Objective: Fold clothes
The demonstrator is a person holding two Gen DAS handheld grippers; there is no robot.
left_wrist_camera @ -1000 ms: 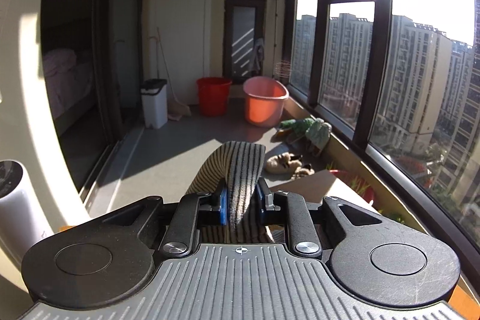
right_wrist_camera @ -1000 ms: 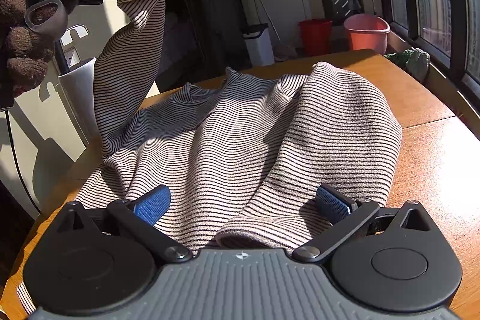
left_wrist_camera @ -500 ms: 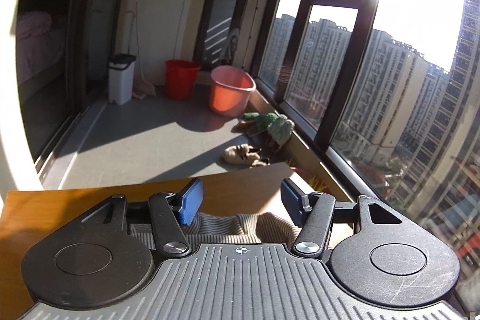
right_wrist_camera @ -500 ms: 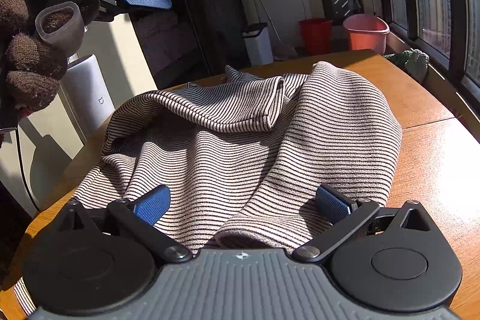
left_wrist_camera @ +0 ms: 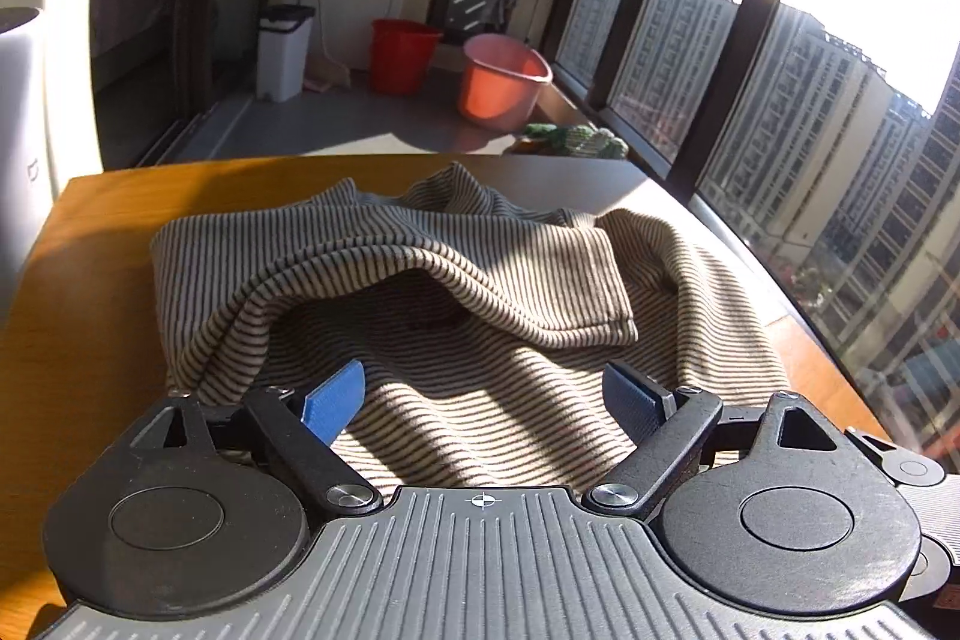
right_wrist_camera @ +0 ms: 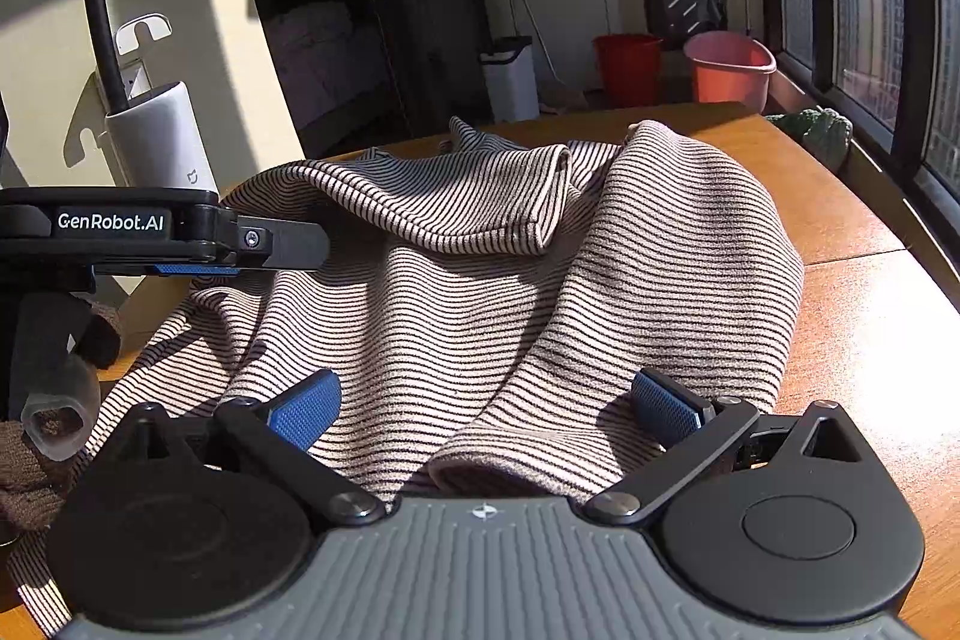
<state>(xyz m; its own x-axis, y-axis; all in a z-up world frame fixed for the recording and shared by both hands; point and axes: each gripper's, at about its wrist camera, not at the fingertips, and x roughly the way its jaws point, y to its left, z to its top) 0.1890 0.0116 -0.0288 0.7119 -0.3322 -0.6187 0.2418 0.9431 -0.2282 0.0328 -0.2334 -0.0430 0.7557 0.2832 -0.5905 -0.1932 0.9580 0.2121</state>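
A beige top with thin black stripes (left_wrist_camera: pixel 456 292) lies bunched on the wooden table (left_wrist_camera: pixel 108 280); it also shows in the right wrist view (right_wrist_camera: pixel 510 280). One sleeve (left_wrist_camera: pixel 480 256) lies folded across the body, its cuff (right_wrist_camera: pixel 549 196) toward the right. My left gripper (left_wrist_camera: pixel 486 397) is open and empty, low over the near part of the top; it also shows from the side in the right wrist view (right_wrist_camera: pixel 258 250). My right gripper (right_wrist_camera: pixel 486 409) is open, its fingers either side of a fold of the top's near edge, not gripping.
A white appliance with a black hose (right_wrist_camera: pixel 156 142) stands at the table's left edge. Beyond the table are a white bin (left_wrist_camera: pixel 282 52), a red bucket (left_wrist_camera: pixel 399 55) and a pink tub (left_wrist_camera: pixel 501 79). Windows run along the right.
My left gripper held the sleeve high, opened and let it drop across the top, then came down low over the garment. My right gripper stayed still and open.
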